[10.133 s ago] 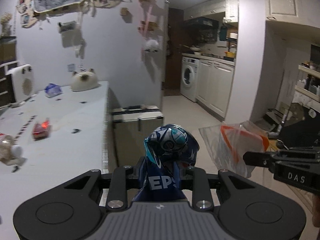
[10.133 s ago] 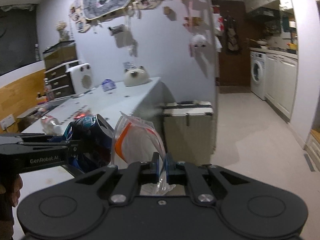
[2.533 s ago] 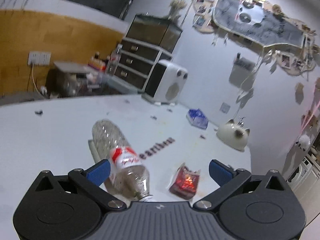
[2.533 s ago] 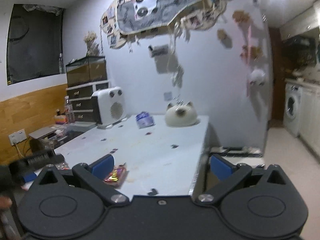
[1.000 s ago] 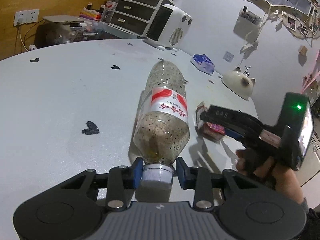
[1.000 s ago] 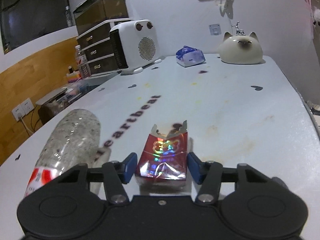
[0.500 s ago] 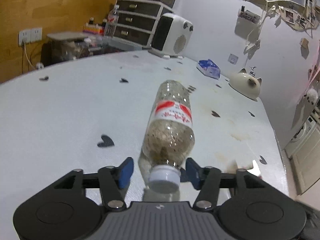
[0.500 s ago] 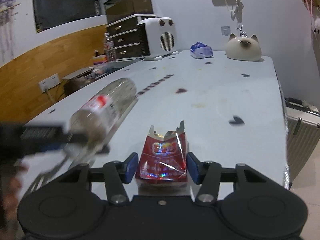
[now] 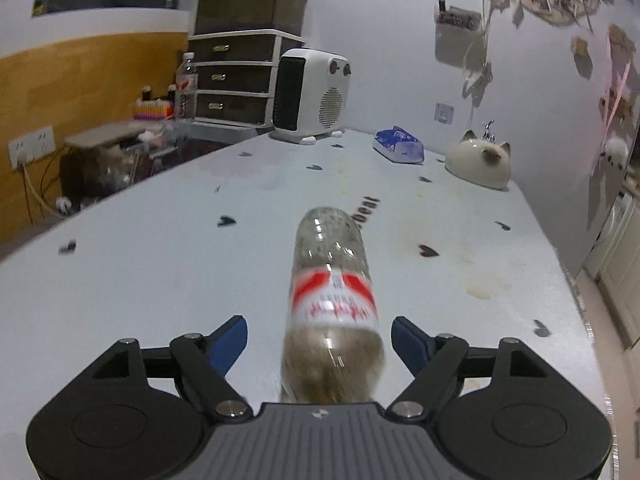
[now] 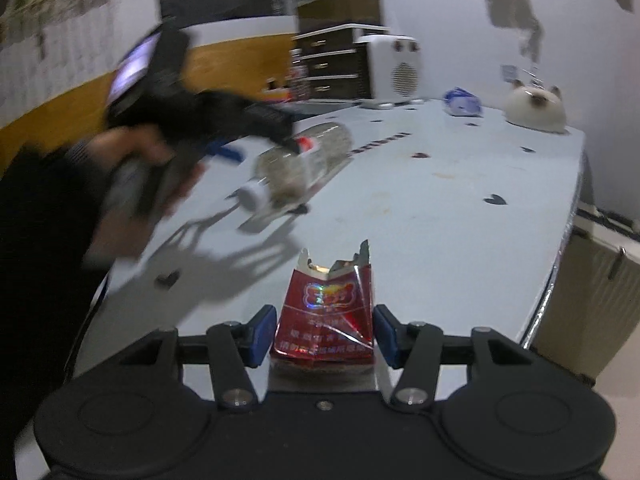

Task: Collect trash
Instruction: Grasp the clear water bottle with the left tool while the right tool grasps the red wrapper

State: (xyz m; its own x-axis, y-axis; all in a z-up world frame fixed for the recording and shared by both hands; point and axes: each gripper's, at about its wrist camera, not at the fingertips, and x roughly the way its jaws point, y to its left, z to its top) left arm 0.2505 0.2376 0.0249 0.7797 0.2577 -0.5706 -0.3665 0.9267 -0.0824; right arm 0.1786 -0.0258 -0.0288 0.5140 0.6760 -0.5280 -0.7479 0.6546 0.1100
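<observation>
The plastic bottle (image 9: 331, 312) lies on its side on the tabletop (image 9: 160, 280), its cap end toward me, between the spread fingers of my left gripper (image 9: 319, 338); the jaws are opening and neither blue pad touches it. My right gripper (image 10: 325, 338) is clamped on a torn red packet (image 10: 326, 312), standing upright between its pads above the tabletop's near edge. Ahead of both grippers, at the far end, sit a white heater (image 9: 312, 96), a blue tissue pack (image 9: 399, 149) and a cat-shaped ceramic (image 9: 480, 162).
</observation>
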